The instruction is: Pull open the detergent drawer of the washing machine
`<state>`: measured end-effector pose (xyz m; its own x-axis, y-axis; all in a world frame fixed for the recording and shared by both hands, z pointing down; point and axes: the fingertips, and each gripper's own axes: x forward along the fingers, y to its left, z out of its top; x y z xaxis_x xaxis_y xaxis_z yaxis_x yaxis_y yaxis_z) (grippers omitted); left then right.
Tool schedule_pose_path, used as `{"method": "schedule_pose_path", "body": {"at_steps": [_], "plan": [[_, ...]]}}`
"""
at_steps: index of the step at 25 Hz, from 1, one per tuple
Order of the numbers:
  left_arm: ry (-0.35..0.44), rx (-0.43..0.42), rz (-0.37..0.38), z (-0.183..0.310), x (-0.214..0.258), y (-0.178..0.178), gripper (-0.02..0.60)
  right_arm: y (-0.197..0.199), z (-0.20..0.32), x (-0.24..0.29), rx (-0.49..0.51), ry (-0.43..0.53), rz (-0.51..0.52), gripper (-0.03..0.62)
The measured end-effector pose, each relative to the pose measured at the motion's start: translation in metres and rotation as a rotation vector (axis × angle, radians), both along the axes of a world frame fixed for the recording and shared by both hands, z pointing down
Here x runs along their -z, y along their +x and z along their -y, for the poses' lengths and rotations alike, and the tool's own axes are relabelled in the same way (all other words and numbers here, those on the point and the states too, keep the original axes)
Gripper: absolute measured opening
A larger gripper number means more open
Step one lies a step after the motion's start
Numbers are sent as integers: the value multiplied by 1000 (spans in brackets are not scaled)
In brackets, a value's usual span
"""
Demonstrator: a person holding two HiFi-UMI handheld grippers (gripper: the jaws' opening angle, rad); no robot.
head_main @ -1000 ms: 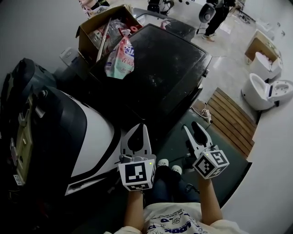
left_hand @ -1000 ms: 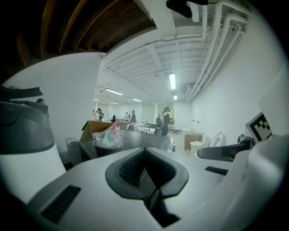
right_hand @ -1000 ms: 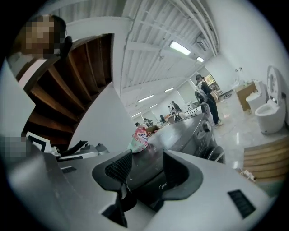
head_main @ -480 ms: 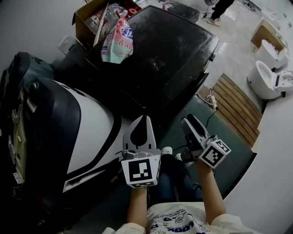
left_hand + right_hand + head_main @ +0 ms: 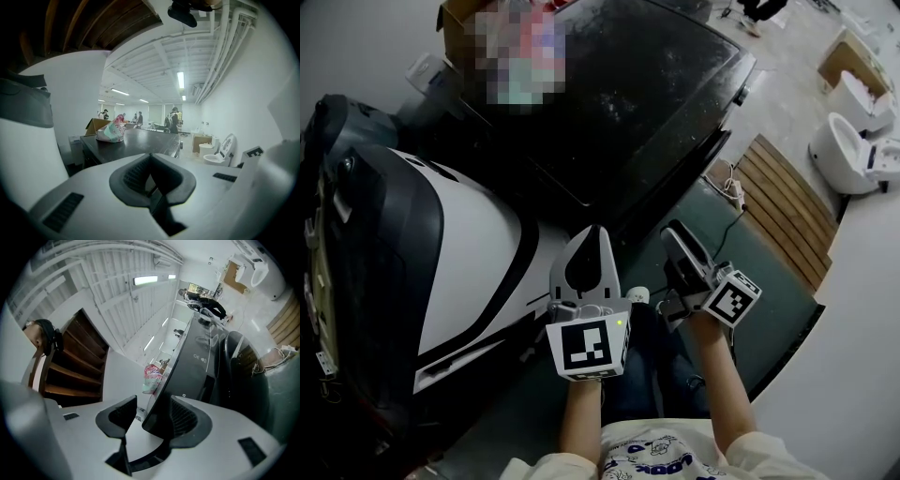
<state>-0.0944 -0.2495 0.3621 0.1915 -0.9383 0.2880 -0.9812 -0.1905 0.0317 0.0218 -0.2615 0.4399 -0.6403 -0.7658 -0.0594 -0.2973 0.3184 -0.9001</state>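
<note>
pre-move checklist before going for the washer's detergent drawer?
1. Right tool open, nothing gripped: ok.
2. Left tool shut, holding nothing: ok.
3. Washing machine front in the right gripper view: ok.
4. Detergent drawer located: cannot tell, no view shows it clearly.
5. A tool at the machine's front: not ok, both hang short of it.

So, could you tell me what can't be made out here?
Detergent drawer: head view shows only the washing machine top; right gripper view sees its front too obliquely.
Bag: mosaicked in head view, small in left gripper view.
Cardboard box: cut by head view's top edge.
</note>
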Motion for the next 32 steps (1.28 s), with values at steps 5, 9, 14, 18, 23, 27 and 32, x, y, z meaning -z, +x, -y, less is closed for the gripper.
{"method": "schedule_pose_path", "body": {"at_steps": [5,9,14,18,23,27,32], "plan": [[20,30,-53,4,-12,4,14,0,8,-19,5,-10,37,213],[-32,1,-3,0,-32,5,14,0,12,-35,9,-25,75,213],[-47,17,-11,3,-51,6,14,2,17,-58,17,-42,113,210],[-61,22,-17,5,-63,12,14,5,25,-71,22,-42,141,210],[-64,23,-33,7,-73,21,14,6,33,-85,31,-48,163,210],[-66,40,-63,8,-79,28,14,2,36,-94,63,-42,169,210],[-59,78,-118,11,-82,31,14,-4,40,-105,87,-44,183,210]]}}
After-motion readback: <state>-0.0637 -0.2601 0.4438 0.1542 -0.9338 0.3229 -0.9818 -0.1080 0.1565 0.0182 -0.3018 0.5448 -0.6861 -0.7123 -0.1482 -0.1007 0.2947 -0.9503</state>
